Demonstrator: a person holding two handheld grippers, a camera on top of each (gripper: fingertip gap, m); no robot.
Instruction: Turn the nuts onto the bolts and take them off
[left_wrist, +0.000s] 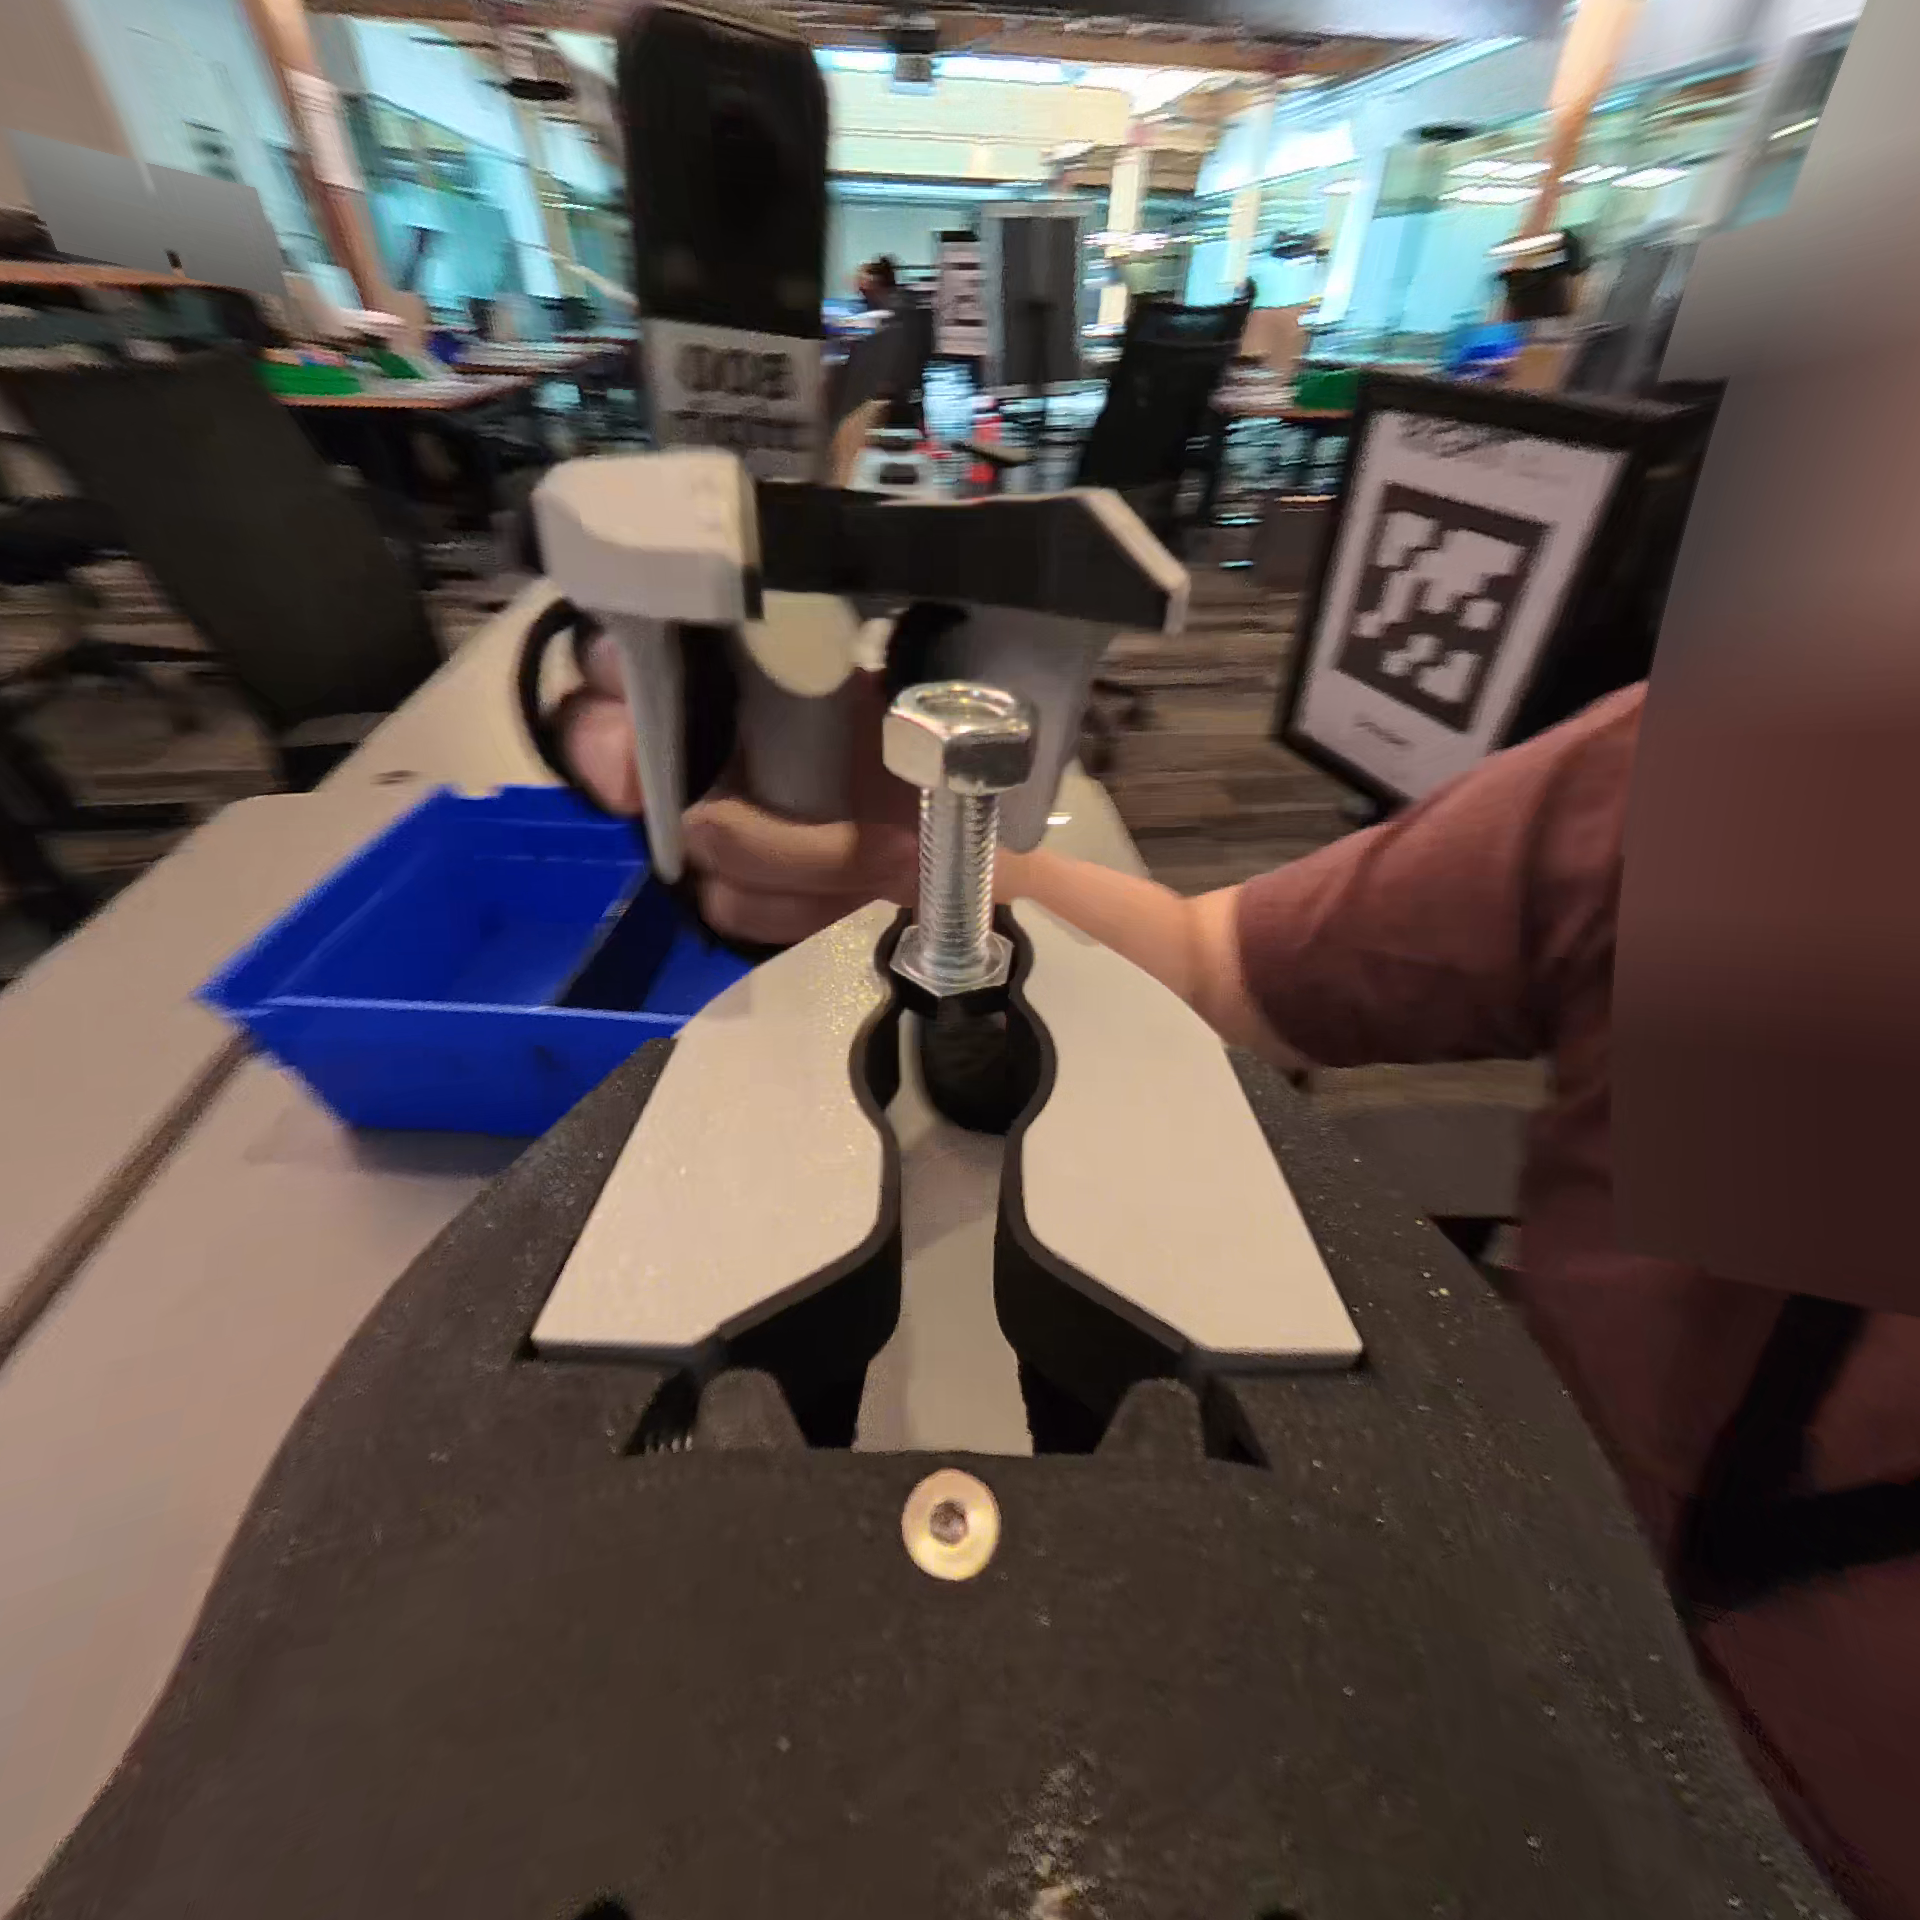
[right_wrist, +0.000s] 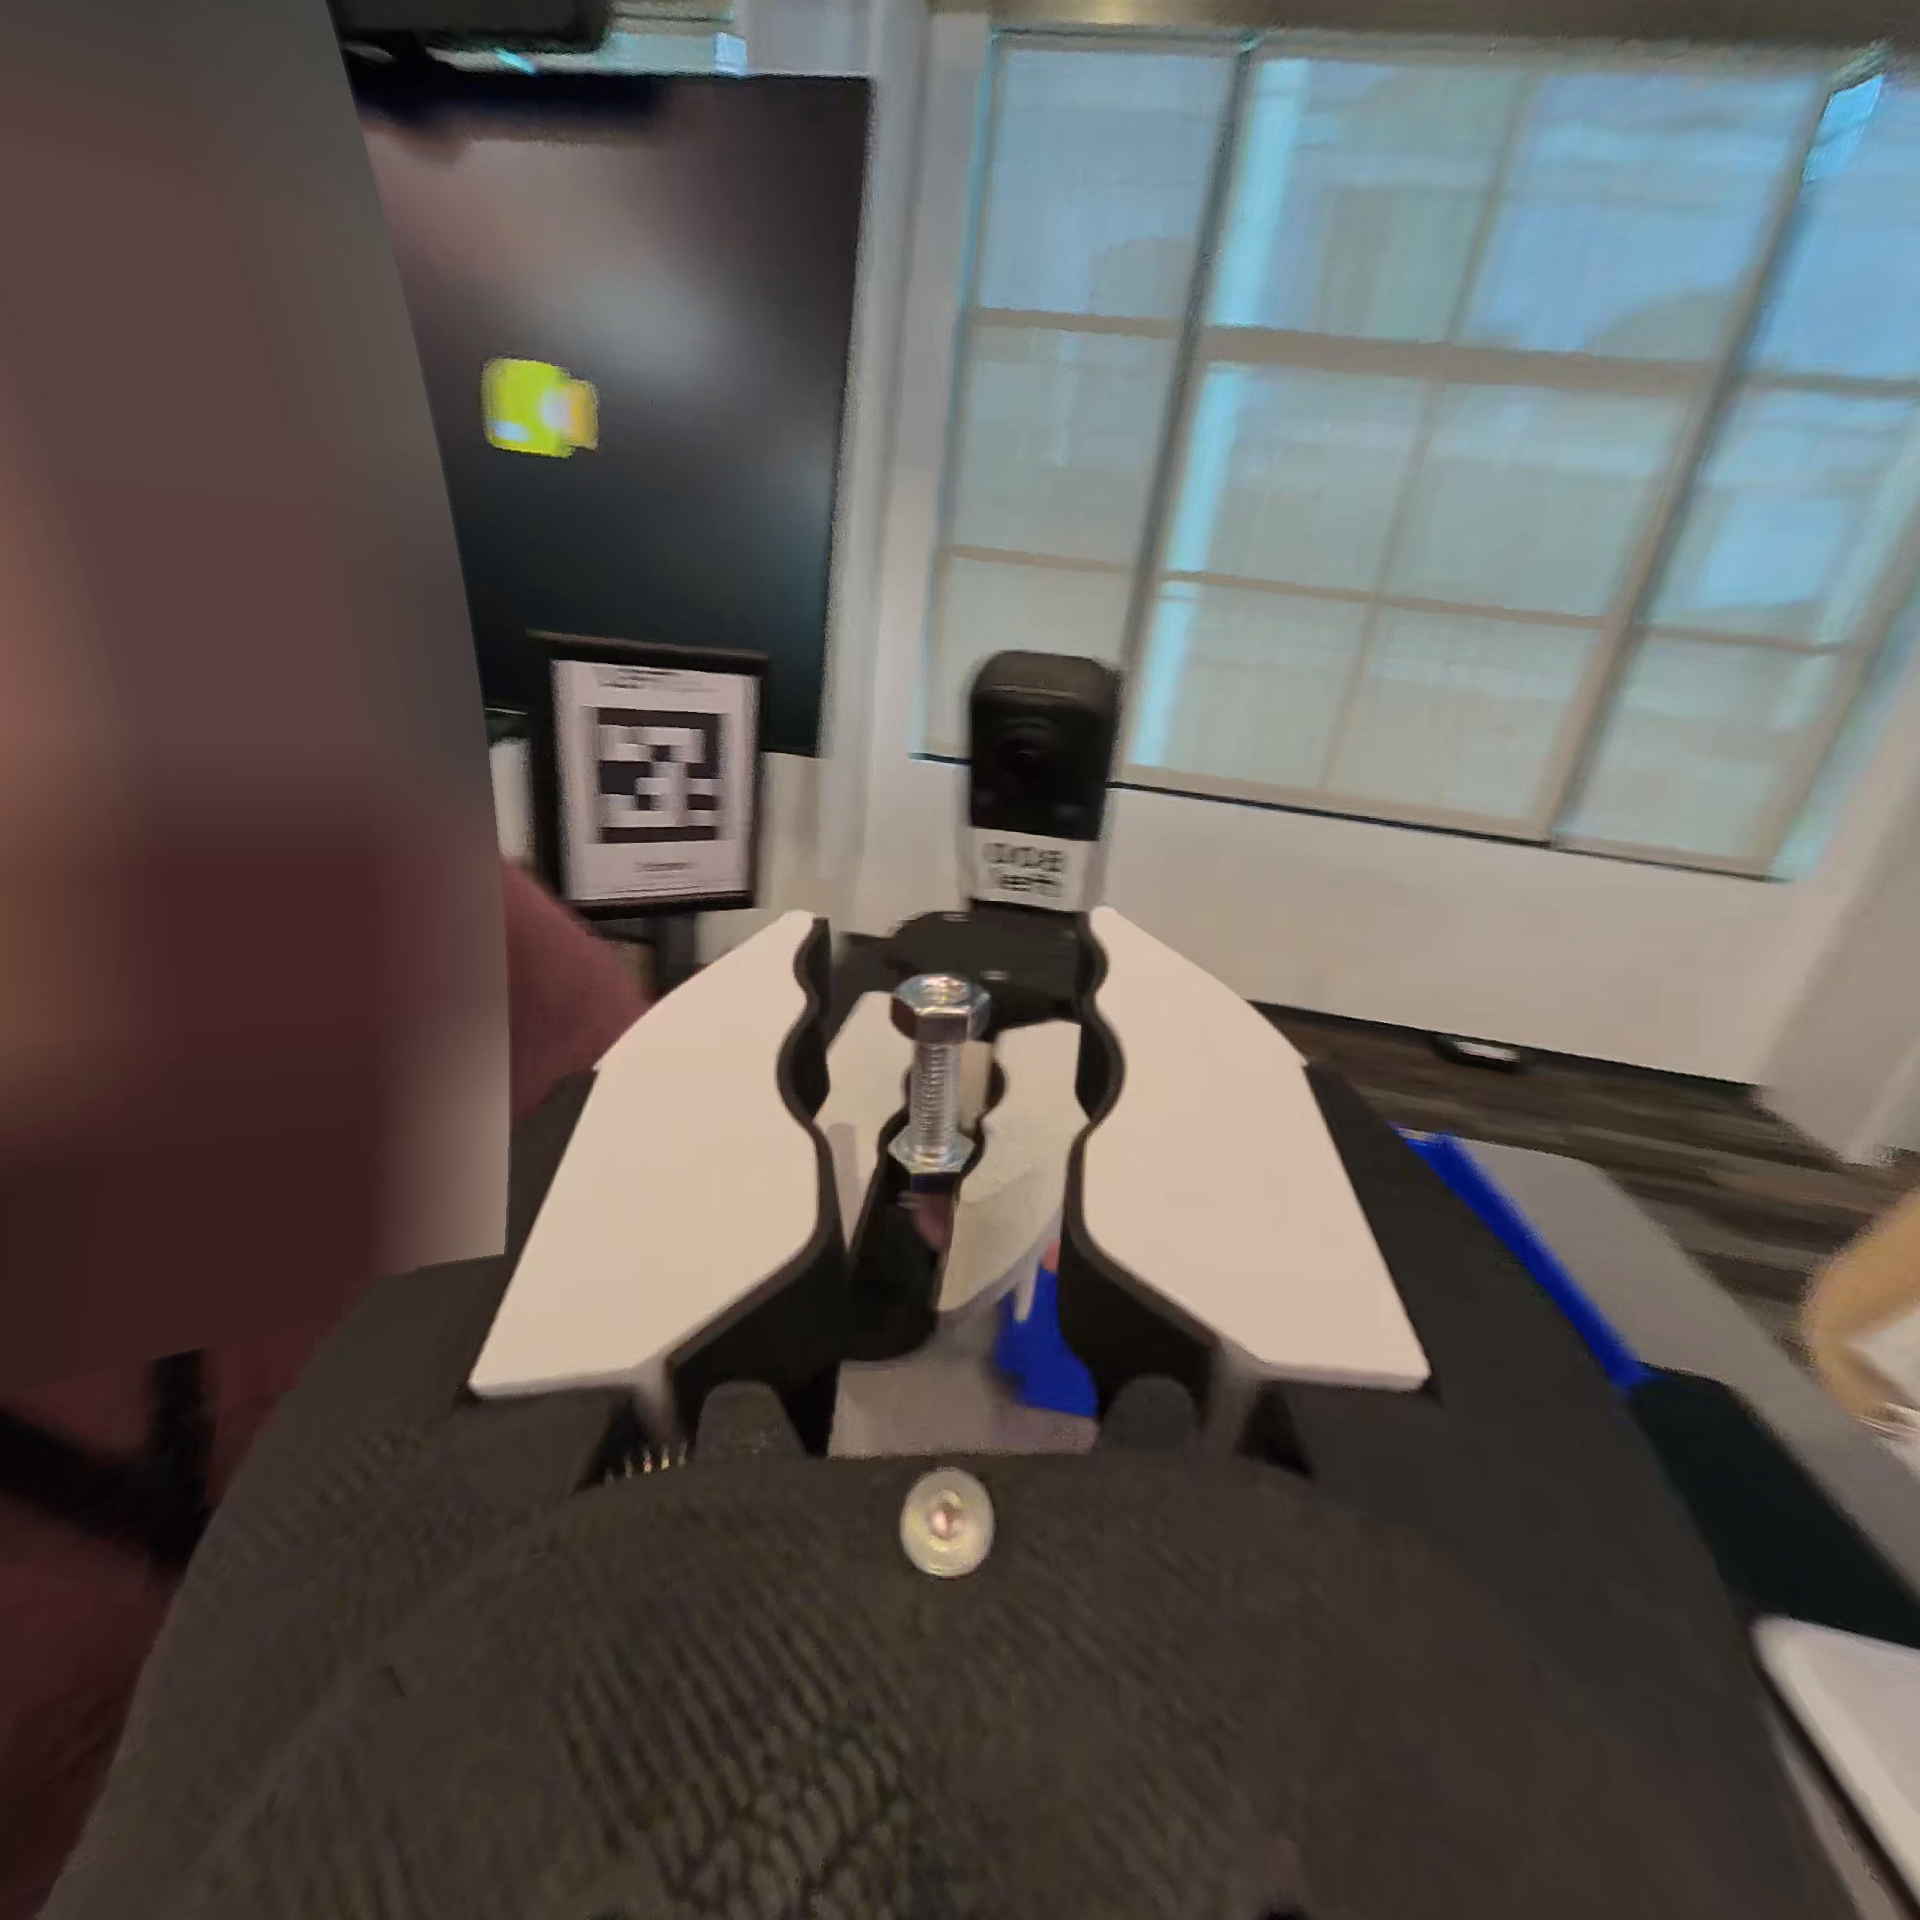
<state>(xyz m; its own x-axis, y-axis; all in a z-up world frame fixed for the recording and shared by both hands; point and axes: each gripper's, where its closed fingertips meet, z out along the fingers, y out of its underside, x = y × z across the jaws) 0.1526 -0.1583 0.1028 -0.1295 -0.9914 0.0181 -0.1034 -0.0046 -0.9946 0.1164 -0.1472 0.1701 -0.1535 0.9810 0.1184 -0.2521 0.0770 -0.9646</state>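
A silver bolt (left_wrist: 958, 831) stands upright with its hex head on top. A silver nut (left_wrist: 951, 954) sits low on its thread. My left gripper (left_wrist: 951, 971) is shut on the bolt's lower end, and the nut rests just above the fingertips. In the right wrist view the same bolt (right_wrist: 932, 1081) and nut (right_wrist: 932, 1148) stand between the wide-apart fingers of my right gripper (right_wrist: 956, 935), which is open and touches neither. The left gripper (right_wrist: 930, 1179) shows beyond it. The right gripper (left_wrist: 847, 748) also shows behind the bolt in the left wrist view.
A blue plastic bin (left_wrist: 447, 987) sits on the grey table (left_wrist: 104, 1195) to the left of the bolt; it also shows in the right wrist view (right_wrist: 1507, 1226). A framed black-and-white marker board (left_wrist: 1444, 592) stands at the back right. A person's maroon sleeve (left_wrist: 1455, 883) reaches in from the right.
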